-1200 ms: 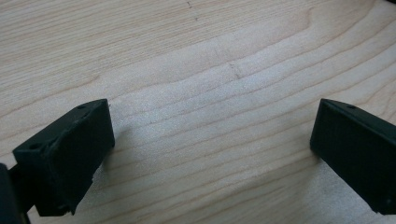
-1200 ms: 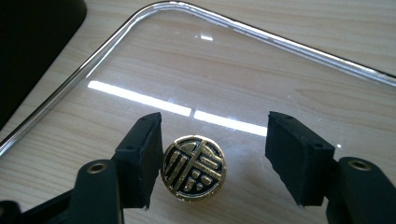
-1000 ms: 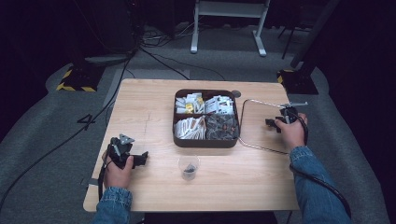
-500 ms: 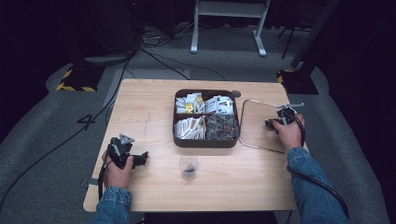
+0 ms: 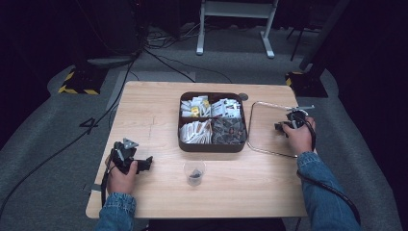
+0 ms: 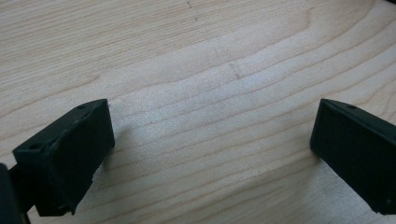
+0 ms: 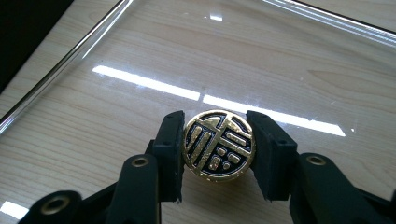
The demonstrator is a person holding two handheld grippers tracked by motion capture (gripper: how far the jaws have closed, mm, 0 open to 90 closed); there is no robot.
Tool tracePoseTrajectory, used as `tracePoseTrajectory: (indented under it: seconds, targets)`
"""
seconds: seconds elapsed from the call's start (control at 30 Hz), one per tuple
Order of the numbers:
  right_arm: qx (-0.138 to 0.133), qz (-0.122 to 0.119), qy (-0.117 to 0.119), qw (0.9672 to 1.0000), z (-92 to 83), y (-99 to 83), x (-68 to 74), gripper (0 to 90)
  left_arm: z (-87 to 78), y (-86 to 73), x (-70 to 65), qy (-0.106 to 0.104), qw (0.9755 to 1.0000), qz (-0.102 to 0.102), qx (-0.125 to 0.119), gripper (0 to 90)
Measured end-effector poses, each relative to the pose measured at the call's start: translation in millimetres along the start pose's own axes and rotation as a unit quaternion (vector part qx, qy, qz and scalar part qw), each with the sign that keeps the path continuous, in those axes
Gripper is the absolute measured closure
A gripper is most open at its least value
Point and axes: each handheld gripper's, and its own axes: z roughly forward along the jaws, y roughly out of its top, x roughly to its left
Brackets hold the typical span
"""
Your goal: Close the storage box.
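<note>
**Holding a gold-and-black knob over the clear lid**

Gripping a small round knob (image 7: 218, 144), the right gripper (image 7: 218, 154) has its two black jaws pressed on the knob's two sides. The knob is gold and black with a raised sign on its face. It sits on or just above a clear lid (image 5: 269, 126) with a shiny metal rim, which lies flat on the wooden table (image 5: 144, 106) at the right, just beside the dark box (image 5: 212, 144). I cannot tell if the knob is fixed to the lid. The box has four parts full of small packets.

The left gripper (image 5: 129, 160) rests near the left edge of the table. Its jaws stand wide apart with nothing between them, just bare wood.

A little clear cup (image 5: 194, 172) with something dark inside stands near the person, in front of the box.

To do this step well, I think the squeeze should stay even on both sides, because the knob is round and smooth and could slip out. Lifting slowly and straight would help keep the lid level. The free gripper could steady the box.
</note>
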Motion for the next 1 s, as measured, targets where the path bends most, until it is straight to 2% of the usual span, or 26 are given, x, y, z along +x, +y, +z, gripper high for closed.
tracePoseTrajectory:
  seconds: [0.5, 0.7, 1.0]
  targets:
    - [-0.018, -0.011, 0.002, 0.9998, -24.1, 16.5, -1.8, 58.7, 0.0, 0.0, -0.1, 0.0, 1.0, -0.001, 0.0, 0.1]
    - [-0.025, -0.007, 0.002, 0.9997, -36.6, 22.9, -4.9, 58.7, 0.1, 0.3, -0.5, 0.0, 1.0, 0.0, 0.001, 0.0]
    - [-0.036, -0.002, 0.005, 0.9993, -57.9, 33.6, -1.6, 58.7, 1.6, 1.6, -0.6, -0.002, 1.0, 0.001, -0.001, 0.0]
